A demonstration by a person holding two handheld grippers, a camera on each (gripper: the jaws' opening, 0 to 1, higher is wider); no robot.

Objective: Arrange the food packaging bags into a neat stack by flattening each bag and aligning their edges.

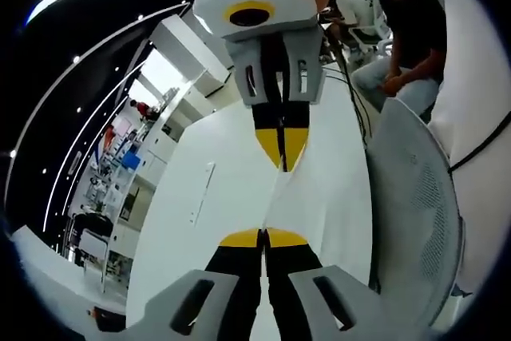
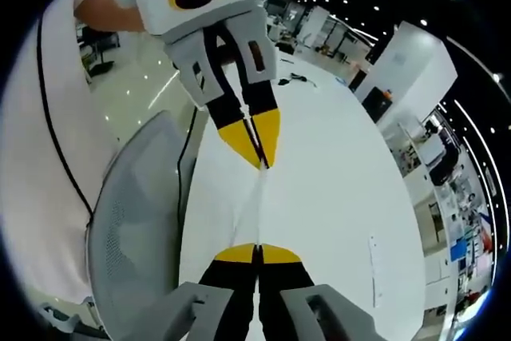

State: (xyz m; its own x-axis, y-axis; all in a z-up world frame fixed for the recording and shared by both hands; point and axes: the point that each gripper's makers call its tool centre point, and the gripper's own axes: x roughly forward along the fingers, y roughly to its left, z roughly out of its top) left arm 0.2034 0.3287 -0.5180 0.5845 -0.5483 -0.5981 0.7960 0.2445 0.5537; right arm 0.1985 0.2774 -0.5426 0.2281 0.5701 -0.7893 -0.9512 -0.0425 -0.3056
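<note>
Bag [image 1: 274, 197] edge-on, stretched between grippers

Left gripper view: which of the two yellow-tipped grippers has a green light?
The right gripper, entering from the top: a green light glows on its white housing. The left gripper, below, shows none. Both pinch one thin white bag.

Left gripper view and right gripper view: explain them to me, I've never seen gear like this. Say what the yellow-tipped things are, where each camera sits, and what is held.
A person holds two hand tools, each with two yellow-tipped jaws and a camera looking along them. In the left gripper view, the left gripper rises from the bottom and the right gripper faces it from the top; the right gripper view is the reverse. Both pairs of jaws are shut on a thin white bag, seen edge-on and stretched between them. Below lies a white table, beside a grey mesh chair.
</note>
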